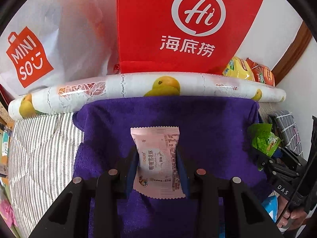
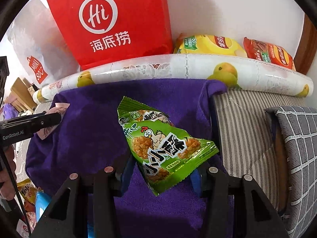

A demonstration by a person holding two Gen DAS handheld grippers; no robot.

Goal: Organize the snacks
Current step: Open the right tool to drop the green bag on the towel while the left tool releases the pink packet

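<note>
A striped grey-and-white surface (image 2: 241, 123) carries a purple towel (image 2: 89, 138) spread flat. A rolled fruit-print oilcloth (image 2: 178, 67) lies along its far edge, and a grey checked cushion (image 2: 297, 142) rests beside the towel.

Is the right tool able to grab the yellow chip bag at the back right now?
Probably not yet. The right tool is already shut on a green crinkly snack packet, and the yellow chip bag lies behind the rolled fruit-print plastic tablecloth.
</note>
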